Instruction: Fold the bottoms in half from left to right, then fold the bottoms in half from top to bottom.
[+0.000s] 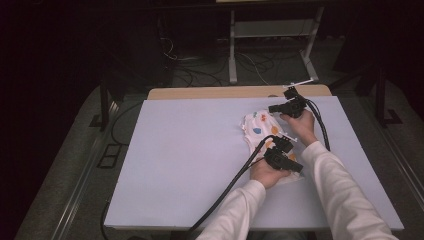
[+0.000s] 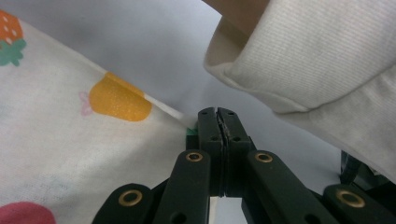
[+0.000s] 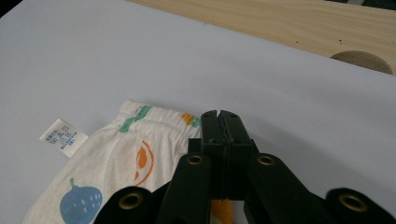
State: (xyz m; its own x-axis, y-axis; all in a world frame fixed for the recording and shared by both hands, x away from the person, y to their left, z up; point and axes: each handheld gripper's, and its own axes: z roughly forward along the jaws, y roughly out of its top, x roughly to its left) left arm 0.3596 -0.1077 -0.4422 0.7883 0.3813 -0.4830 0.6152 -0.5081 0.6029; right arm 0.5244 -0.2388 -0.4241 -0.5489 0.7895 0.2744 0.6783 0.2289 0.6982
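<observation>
From the high view I see the small fruit-print garment (image 1: 260, 131) lying on the pale bench (image 1: 190, 150), toward its far right part. My left hand-held gripper (image 1: 283, 150) sits at the garment's near edge and my right hand-held gripper (image 1: 286, 106) at its far right corner. Beyond the bench's wooden far edge (image 1: 210, 92) the room is dark, with metal frame legs (image 1: 232, 50) and loose cables on the floor.

In the left gripper view, the left hand-held gripper (image 2: 217, 112) has its jaws pressed together, pinching the garment's (image 2: 70, 144) hem; a white sleeve (image 2: 317, 60) hangs just above.

In the right gripper view, the right hand-held gripper (image 3: 220, 115) is clamped tight on the garment's (image 3: 116, 172) waistband, its care label (image 3: 63, 136) lying off the garment's side.
</observation>
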